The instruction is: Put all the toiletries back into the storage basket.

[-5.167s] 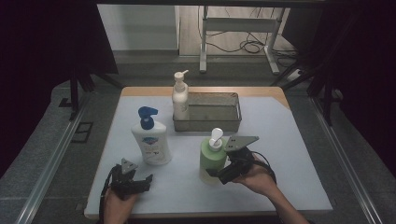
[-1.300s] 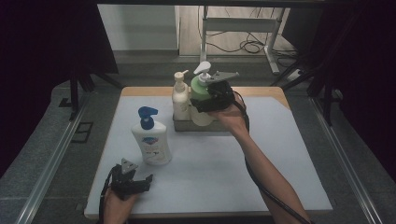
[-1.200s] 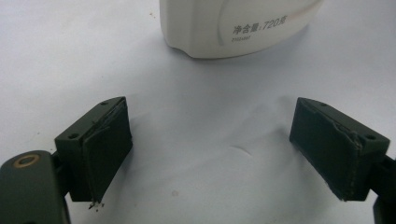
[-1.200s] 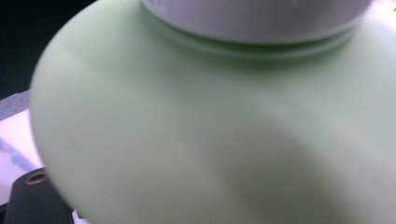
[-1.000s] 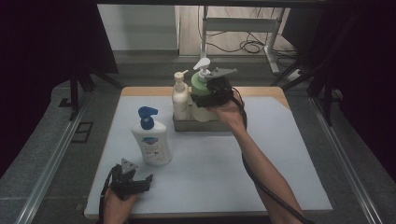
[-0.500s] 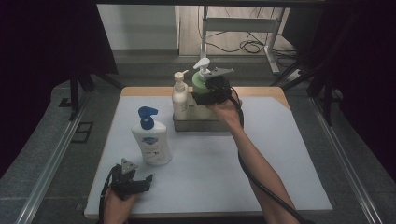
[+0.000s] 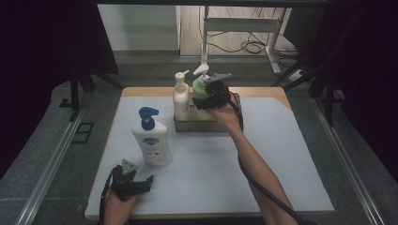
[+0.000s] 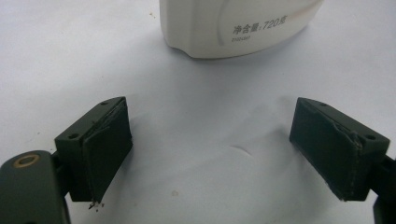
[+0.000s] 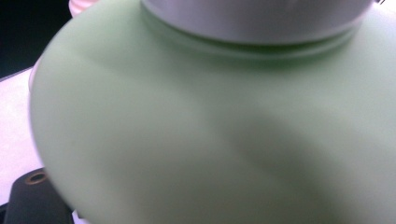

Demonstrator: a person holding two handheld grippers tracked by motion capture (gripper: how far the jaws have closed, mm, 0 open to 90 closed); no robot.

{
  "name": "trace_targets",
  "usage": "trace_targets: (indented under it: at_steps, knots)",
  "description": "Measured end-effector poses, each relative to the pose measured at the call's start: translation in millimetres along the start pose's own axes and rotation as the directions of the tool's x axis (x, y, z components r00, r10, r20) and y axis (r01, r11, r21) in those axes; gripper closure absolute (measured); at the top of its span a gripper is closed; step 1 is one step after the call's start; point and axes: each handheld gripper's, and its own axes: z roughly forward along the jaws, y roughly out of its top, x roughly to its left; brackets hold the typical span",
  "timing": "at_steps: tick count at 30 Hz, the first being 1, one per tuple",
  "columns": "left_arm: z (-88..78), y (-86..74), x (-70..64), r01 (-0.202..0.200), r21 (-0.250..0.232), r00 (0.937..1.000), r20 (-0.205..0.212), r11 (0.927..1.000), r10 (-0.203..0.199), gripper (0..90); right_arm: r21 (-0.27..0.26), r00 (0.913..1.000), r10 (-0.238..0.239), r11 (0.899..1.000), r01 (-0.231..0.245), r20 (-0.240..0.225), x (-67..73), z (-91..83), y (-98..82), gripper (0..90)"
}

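My high camera looks forward and down over the whole white-topped table (image 7: 281, 159). My left gripper's camera skims that tabletop, close to the white blue-pump bottle (image 8: 233, 28). My right gripper's camera sits seemingly pressed against the pale green pump bottle (image 9: 210, 140), blurred.
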Motion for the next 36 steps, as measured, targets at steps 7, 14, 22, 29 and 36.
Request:
trace_targets:
  at_steps: [7, 14, 22, 29, 36]
  knots:
    - [-0.1, 0.1, 0.0, 0.000, 0.001, 1.0000, 0.000, 1.0000, 0.000, 12.4, 0.021, 0.9999, 0.011, 1.000, -0.011, -0.009, 0.3, 4.8, -5.8, 12.2]
    - [0.0, 0.0, 0.0, 0.000, 0.000, 1.0000, 0.000, 1.0000, 0.000, 12.4, 0.053, 0.9997, 0.016, 0.998, -0.016, -0.016, 0.0, 11.6, -12.2, 12.3]
    - [-0.1, 0.0, 0.1, -0.001, 0.002, 1.0000, 0.000, 1.0000, 0.001, 12.4, 0.085, 0.9995, 0.026, 0.996, -0.024, -0.019, -1.2, 21.8, -21.3, 12.3]
    - [-0.1, 0.1, 0.0, -0.001, 0.002, 1.0000, 0.000, 1.0000, 0.001, 12.4, 0.098, 0.9981, 0.044, 0.994, -0.040, -0.044, -5.5, 22.6, -22.4, 12.0]
    - [-0.1, 0.1, 0.1, -0.001, 0.002, 1.0000, 0.000, 1.0000, 0.001, 12.3, 0.091, 0.9963, 0.053, 0.995, -0.047, -0.067, -11.1, 23.9, -23.9, 11.3]
